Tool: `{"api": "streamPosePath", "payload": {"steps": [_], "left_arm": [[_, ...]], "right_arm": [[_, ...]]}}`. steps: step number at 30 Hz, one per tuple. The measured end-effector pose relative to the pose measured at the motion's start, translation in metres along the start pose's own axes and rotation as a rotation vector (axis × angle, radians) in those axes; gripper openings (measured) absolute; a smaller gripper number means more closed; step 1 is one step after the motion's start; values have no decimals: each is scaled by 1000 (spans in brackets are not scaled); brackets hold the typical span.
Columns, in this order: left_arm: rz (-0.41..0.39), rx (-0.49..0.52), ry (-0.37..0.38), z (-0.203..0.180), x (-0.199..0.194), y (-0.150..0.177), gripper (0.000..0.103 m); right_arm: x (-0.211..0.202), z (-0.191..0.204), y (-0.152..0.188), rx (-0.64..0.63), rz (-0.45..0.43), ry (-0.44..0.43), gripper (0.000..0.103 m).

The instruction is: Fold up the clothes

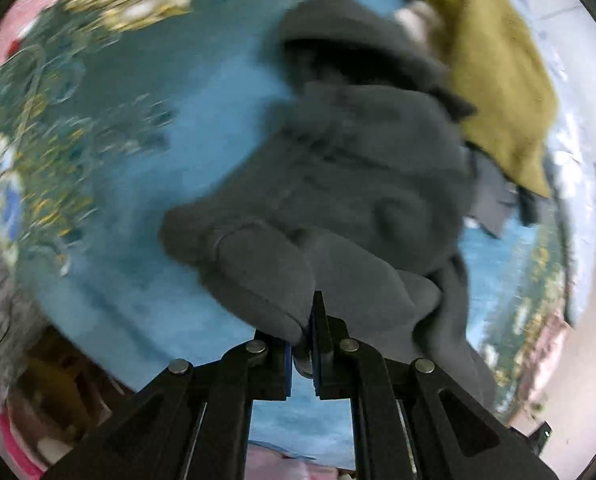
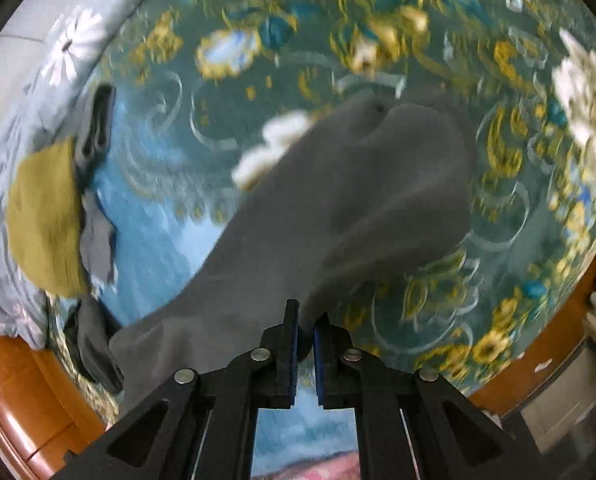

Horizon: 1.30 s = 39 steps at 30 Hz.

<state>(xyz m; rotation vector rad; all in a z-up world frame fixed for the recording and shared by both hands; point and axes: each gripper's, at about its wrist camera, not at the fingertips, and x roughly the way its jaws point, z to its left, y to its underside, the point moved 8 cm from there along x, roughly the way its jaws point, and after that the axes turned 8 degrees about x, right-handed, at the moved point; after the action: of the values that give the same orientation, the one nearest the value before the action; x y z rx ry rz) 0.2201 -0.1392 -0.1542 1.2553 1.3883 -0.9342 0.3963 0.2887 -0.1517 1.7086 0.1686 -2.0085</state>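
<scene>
Grey garment (image 1: pixel 338 168) pinched by both: left hand-held gripper (image 1: pixel 302 344) and right hand-held gripper (image 2: pixel 305 340) clamped on its edges, above bedspread (image 2: pixel 478 80).

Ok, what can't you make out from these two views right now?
- Left wrist view: what kind of garment the grey garment is; bunched and motion-blurred.
- Right wrist view: the dark clothes beside the olive cloth; small, at the rim.
- Both views: the bedspread pattern; blurred.

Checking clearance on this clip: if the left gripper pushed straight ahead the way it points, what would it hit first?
The left gripper is already clamped on the dark grey garment, so that bunched fabric lies directly ahead. Beyond it, probably the blue floral bedspread; depth is unclear through the blur.
</scene>
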Motion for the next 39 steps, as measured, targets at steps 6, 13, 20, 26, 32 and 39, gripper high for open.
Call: {"api": "streamPosePath", "payload": {"steps": [6, 13, 20, 26, 32, 39], "left_arm": [[-99, -5, -27, -27, -8, -8, 7], [-108, 53, -56, 21, -82, -8, 24], [-198, -81, -46, 58, -130, -2, 41], [-201, -101, -9, 62, -130, -17, 46], [-174, 0, -20, 55, -115, -50, 46], [-156, 100, -18, 64, -110, -82, 52]], "right_arm": [[-13, 13, -1, -143, 28, -53, 21], [-60, 32, -30, -342, -68, 23, 48], [-59, 109, -50, -492, -127, 7, 48], [-17, 242, 46, -797, -38, -71, 55], [32, 348, 152, -1134, 0, -2, 58], [106, 411, 227, -1443, 1, 167, 59]]}}
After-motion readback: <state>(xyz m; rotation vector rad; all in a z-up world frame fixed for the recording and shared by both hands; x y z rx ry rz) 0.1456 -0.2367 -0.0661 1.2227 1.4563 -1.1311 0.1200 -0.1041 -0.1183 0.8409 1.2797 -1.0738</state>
